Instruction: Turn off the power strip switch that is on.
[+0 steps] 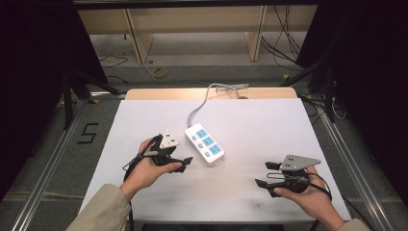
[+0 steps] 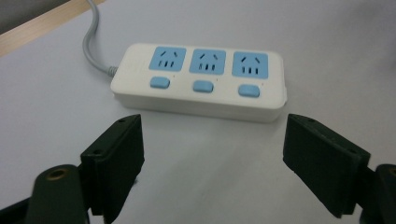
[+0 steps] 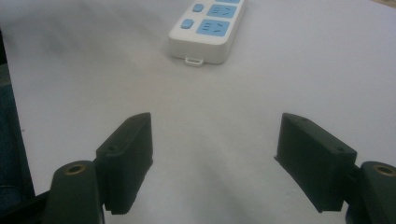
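A white power strip (image 1: 204,143) with three blue sockets and three blue buttons lies near the middle of the white table (image 1: 260,125). Its grey cable (image 1: 198,109) runs off the far edge. My left gripper (image 1: 184,164) sits just left of the strip, jaws wide open and pointed at it, holding nothing. In the left gripper view the strip (image 2: 201,79) lies broadside just beyond the open gripper (image 2: 212,158). My right gripper (image 1: 263,174) rests at the front right, open and empty. In the right gripper view the strip's near end (image 3: 208,28) lies well ahead of the gripper (image 3: 212,158).
A wooden strip (image 1: 207,93) borders the table's far edge. Metal rails (image 1: 48,159) run along both sides of the table. Behind it, cables lie on the floor under wooden shelving (image 1: 192,24). Bare white surface lies between the two grippers.
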Available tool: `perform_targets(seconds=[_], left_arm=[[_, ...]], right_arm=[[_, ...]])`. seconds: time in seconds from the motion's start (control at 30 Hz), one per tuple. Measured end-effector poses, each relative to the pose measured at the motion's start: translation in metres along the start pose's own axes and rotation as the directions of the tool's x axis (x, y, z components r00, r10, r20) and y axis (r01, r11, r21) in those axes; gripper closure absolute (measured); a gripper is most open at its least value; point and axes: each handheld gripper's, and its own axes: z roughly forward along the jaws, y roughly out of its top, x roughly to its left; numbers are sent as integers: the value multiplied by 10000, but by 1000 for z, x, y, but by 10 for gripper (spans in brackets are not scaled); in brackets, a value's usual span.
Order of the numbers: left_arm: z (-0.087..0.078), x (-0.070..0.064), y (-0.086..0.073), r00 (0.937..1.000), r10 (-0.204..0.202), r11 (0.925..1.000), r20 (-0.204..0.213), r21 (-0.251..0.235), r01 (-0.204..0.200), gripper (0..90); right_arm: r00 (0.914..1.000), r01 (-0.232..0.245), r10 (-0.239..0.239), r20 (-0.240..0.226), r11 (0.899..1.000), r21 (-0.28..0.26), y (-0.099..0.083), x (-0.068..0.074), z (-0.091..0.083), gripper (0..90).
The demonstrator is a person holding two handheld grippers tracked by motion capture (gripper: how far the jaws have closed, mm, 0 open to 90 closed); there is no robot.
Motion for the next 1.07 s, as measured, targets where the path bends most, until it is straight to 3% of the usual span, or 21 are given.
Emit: perform_targets(seconds=[0.47, 0.57, 1.07], left_arm=[[-28, -8, -47, 9995, -196, 9998, -246, 7, 196, 203], [-30, -8, -49, 9989, -357, 9993, -296, -77, 355, 204], [-27, -9, -50, 9993, -115, 9998, -363, 143, 120, 204]], right_arm=[[10000, 78, -78, -20, 9999, 64, 0, 0, 0, 272], [10000, 85, -85, -3, 10000, 18, 0, 0, 0, 272], [10000, 7, -6, 63, 10000, -32, -1, -1, -4, 271]])
